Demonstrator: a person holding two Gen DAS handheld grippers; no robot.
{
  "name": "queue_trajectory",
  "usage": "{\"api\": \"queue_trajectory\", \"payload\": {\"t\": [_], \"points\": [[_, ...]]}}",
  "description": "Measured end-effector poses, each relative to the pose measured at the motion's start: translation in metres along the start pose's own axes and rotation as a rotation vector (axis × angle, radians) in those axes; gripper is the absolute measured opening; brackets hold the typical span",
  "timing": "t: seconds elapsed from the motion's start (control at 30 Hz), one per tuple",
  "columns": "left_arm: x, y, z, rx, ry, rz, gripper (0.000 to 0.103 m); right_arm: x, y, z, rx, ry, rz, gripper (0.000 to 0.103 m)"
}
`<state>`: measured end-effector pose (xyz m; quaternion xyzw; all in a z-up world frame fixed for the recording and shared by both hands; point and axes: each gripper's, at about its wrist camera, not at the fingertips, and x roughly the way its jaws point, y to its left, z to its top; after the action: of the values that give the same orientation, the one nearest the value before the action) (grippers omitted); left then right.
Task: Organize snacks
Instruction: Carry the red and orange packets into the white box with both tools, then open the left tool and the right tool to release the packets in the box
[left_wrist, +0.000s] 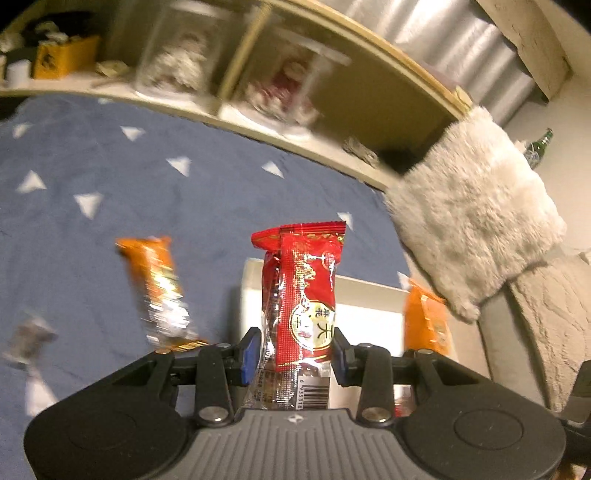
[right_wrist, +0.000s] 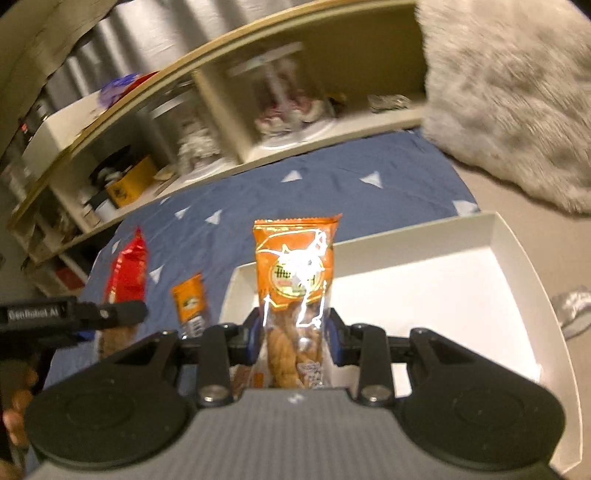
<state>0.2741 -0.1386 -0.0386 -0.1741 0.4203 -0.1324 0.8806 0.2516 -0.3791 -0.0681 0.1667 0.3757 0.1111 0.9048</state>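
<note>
I have a snack in each gripper. The left gripper (left_wrist: 295, 356) is closed on the red packet (left_wrist: 301, 295), its pads pinching the lower part so the packet stands up over the near edge of the white tray (left_wrist: 369, 295). The right gripper (right_wrist: 293, 338) is likewise clamped on the orange packet (right_wrist: 295, 266), held upright above the tray's near-left corner.

Both packets look light, crinkly and slick, with soft film over brittle twisted biscuits, so I'd judge a firm squeeze could crush the contents. The grip low on the body seems sound; the sealed end fins would be safer but floppier.

A second orange packet (right_wrist: 190, 302) lies on the blue bedspread (left_wrist: 110, 184) just beside the tray. The shelf (right_wrist: 295, 48) behind is smeared by motion; its jars probably hold more snacks, though I can't be sure. The tray's floor under my grippers is hidden, and a silvery wrapper (left_wrist: 29, 338) at far left is too blurred to identify.
</note>
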Motion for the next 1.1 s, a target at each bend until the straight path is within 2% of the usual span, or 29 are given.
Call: {"api": "queue_trajectory", "payload": {"t": [0.27,0.5,0.63,0.73,0.83,0.93,0.97,1.1], "points": [[0.068,-0.033,-0.019,-0.053,0.105,-0.038,0.041,0.029,-0.033,0.001,0.08,0.057,-0.005,0.04],[0.109,-0.03,-0.028,-0.104,0.173,-0.008,0.041,0.059,-0.061,-0.003,0.131,0.123,-0.021,0.04],[0.121,-0.03,-0.03,-0.126,0.188,-0.01,0.041,0.067,-0.081,-0.012,0.165,0.166,-0.09,0.039],[0.129,-0.031,-0.031,-0.157,0.202,-0.048,0.041,0.063,-0.087,-0.012,0.175,0.146,-0.122,0.04],[0.131,-0.036,-0.03,-0.158,0.2,-0.068,0.042,0.057,-0.082,-0.012,0.125,0.121,-0.172,0.04],[0.128,-0.038,-0.027,-0.156,0.197,-0.07,0.058,0.055,-0.079,-0.011,0.115,0.105,-0.137,0.042],[0.125,-0.037,-0.026,-0.16,0.189,-0.071,0.065,0.054,-0.075,-0.01,0.101,0.099,-0.126,0.048],[0.114,-0.038,-0.018,-0.122,0.17,-0.051,0.068,0.049,-0.068,-0.007,0.049,0.077,-0.144,0.057]]}}
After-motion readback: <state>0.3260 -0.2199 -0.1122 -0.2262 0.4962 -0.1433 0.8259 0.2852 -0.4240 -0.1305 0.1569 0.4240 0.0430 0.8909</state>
